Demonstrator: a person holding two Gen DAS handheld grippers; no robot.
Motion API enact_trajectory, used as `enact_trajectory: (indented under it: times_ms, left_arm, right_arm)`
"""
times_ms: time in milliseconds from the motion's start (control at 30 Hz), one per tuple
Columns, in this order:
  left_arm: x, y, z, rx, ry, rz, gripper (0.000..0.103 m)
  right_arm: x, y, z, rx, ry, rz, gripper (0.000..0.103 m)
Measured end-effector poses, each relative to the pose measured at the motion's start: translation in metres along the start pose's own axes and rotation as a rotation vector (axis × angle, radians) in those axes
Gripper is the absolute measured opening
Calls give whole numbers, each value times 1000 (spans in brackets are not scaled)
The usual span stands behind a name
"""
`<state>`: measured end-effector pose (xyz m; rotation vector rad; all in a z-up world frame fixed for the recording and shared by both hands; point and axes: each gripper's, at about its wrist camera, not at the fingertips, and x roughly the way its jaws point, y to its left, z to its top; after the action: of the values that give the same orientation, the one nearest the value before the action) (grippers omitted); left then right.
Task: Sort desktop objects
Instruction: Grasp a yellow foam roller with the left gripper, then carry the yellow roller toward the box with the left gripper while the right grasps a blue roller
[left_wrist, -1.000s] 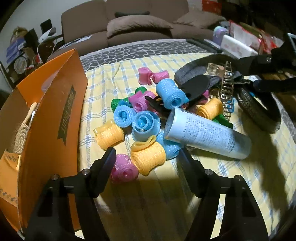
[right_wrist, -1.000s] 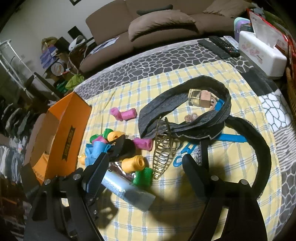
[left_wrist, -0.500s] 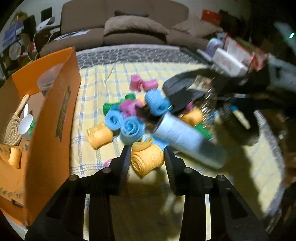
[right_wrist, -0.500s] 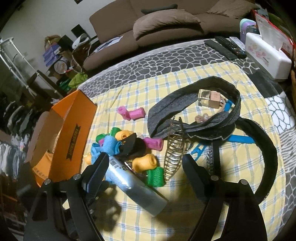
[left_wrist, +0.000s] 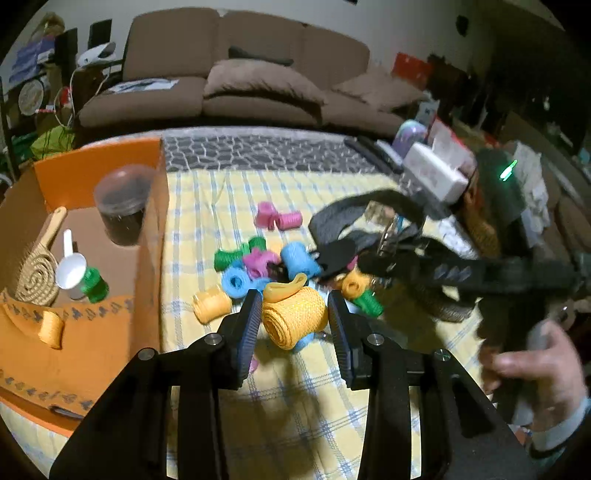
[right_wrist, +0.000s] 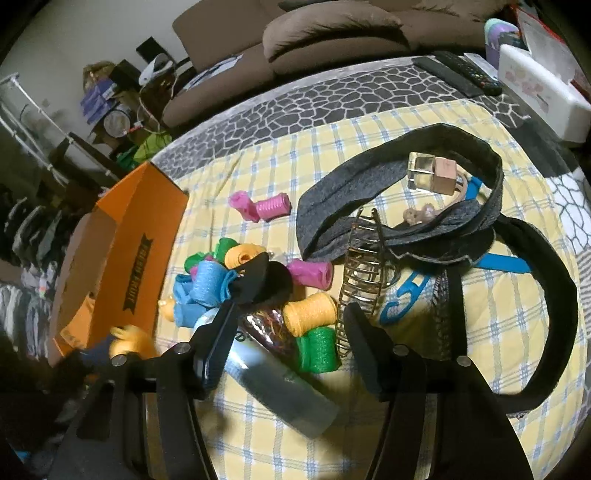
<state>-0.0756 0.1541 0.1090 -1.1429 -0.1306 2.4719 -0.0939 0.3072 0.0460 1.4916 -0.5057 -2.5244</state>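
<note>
While your left gripper holds the yellow hair roller pinched between its pads, lifted just above the curler pile, your right gripper hangs open over the grey spray can, gripping nothing. The roller is soft mesh with a loose flap; it could squirm out if you swing fast toward the orange box on your left. A second ago the left jaws stood wide around that roller on the checked cloth; now they have closed on it.
</note>
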Motion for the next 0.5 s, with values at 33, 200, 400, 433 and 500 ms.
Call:
enact_trajectory:
  times_ms: [33, 200, 400, 433, 500]
  left_arm:
    - [-4, 1, 1, -3, -9, -7, 34]
    - [-19, 11, 9, -23, -38, -19, 34]
    - [-25, 24, 12, -50, -48, -20, 34]
    - [-27, 26, 12, -53, -51, -20, 34]
    - [-29, 30, 13, -61, -58, -22, 34]
  right_arm:
    - [3, 1, 0, -5, 5, -2, 62]
    - [23, 4, -4, -17, 49, -15, 51]
    - [39, 3, -5, -40, 65, -73, 48]
    - [41, 4, -6, -48, 67, -83, 48]
    - [47, 6, -7, -65, 70, -112, 48]
